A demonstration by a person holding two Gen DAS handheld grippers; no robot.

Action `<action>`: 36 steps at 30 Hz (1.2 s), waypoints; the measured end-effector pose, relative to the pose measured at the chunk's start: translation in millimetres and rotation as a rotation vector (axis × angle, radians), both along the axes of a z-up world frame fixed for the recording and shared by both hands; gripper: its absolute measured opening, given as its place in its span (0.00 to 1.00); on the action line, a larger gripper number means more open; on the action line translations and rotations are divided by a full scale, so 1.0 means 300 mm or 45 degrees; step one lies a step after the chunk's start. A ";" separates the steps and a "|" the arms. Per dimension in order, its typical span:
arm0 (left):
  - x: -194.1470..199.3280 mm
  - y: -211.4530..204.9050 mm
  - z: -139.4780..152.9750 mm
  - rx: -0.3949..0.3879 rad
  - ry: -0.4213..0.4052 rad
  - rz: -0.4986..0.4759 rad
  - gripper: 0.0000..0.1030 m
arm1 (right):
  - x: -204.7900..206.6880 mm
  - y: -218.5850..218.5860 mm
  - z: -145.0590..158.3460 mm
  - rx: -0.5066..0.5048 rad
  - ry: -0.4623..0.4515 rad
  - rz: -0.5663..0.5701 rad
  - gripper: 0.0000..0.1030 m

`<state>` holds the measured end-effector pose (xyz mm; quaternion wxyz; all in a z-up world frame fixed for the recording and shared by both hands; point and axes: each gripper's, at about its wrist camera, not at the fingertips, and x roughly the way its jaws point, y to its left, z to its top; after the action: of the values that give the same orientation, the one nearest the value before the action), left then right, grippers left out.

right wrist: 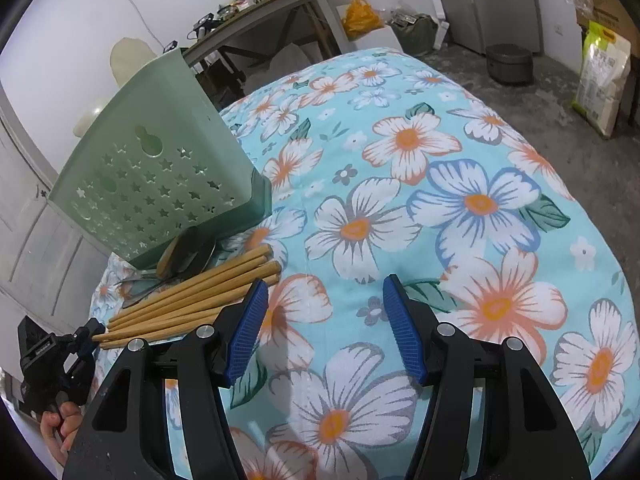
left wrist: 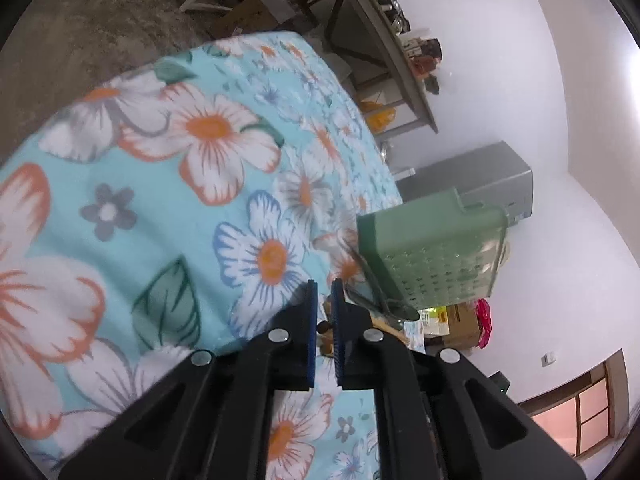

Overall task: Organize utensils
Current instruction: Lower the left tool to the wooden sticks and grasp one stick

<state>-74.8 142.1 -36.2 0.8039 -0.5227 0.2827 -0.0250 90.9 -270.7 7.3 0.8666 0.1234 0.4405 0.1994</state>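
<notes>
Right-wrist view: the right gripper (right wrist: 324, 320) hangs over the floral cloth (right wrist: 460, 200), its blue pads (right wrist: 402, 330) standing well apart with only cloth between them. At ten o'clock from it lies a bundle of wooden chopsticks (right wrist: 192, 296), their near ends at nine o'clock. Dark spoons (right wrist: 188, 256) rest just beyond the bundle, touching the foot of a green perforated utensil holder (right wrist: 160, 176) that tilts away at eleven o'clock. At eight o'clock, the left gripper (right wrist: 94, 330), gripped by a hand (right wrist: 60, 428), meets the chopsticks' near ends.

Left-wrist view: the left gripper (left wrist: 324, 312) has its pads nearly together; a small brown tip, seemingly a chopstick end, sits in the narrow gap, though a firm grip cannot be confirmed. The holder (left wrist: 436, 256) stands at one o'clock, spoons (left wrist: 384, 300) at its base.
</notes>
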 end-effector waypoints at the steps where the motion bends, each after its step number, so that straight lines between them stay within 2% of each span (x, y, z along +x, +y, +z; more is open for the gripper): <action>1: -0.007 0.004 0.008 0.010 -0.007 0.007 0.06 | -0.003 -0.002 0.001 0.007 0.001 0.000 0.56; 3: -0.023 0.013 0.030 0.008 -0.057 0.003 0.05 | 0.000 -0.010 -0.001 0.025 0.004 -0.001 0.56; 5: -0.042 0.017 0.078 0.060 -0.113 -0.004 0.05 | -0.004 -0.015 0.000 0.037 0.006 -0.001 0.56; 10: -0.132 0.016 0.334 0.370 -0.278 0.021 0.04 | -0.006 -0.020 0.001 0.040 0.002 -0.001 0.56; 13: -0.171 0.017 0.472 0.491 -0.381 0.029 0.04 | -0.010 -0.021 0.003 0.039 0.001 -0.001 0.56; 14: -0.184 0.017 0.527 0.547 -0.410 0.028 0.00 | -0.008 -0.023 0.003 0.042 0.002 -0.001 0.56; 16: -0.196 0.015 0.599 0.620 -0.441 0.032 0.00 | -0.009 -0.022 0.002 0.045 0.003 -0.001 0.56; 18: -0.203 0.018 0.644 0.691 -0.427 0.040 0.00 | -0.011 -0.022 0.003 0.051 0.003 -0.003 0.56; 20: -0.198 0.011 0.663 0.779 -0.399 0.036 0.00 | -0.012 -0.022 0.005 0.055 0.003 -0.004 0.56; 21: -0.189 0.011 0.660 0.792 -0.385 0.025 0.00 | -0.010 -0.021 0.005 0.056 0.003 -0.004 0.56; 23: -0.162 0.010 0.629 0.757 -0.354 -0.021 0.00 | -0.011 -0.023 0.005 0.054 0.003 -0.004 0.56; 25: -0.125 0.013 0.566 0.669 -0.293 -0.081 0.00 | -0.012 -0.024 0.005 0.054 0.003 -0.003 0.56; 28: -0.110 0.048 0.455 0.434 -0.200 -0.133 0.00 | -0.013 -0.023 0.006 0.052 0.002 -0.003 0.56; 30: -0.132 0.067 0.371 0.304 -0.125 -0.127 0.00 | -0.012 -0.024 0.007 0.051 0.001 -0.003 0.56; 34: -0.233 0.077 0.265 0.191 0.003 -0.079 0.01 | -0.013 -0.024 0.006 0.053 0.001 -0.003 0.56; 36: -0.294 0.078 0.218 0.146 0.064 -0.043 0.13 | -0.013 -0.023 0.006 0.054 0.000 -0.004 0.56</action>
<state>-163.0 165.4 29.3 0.8247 -0.4713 0.3126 -0.0089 86.9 -277.7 9.2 0.8642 0.1424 0.4359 0.2072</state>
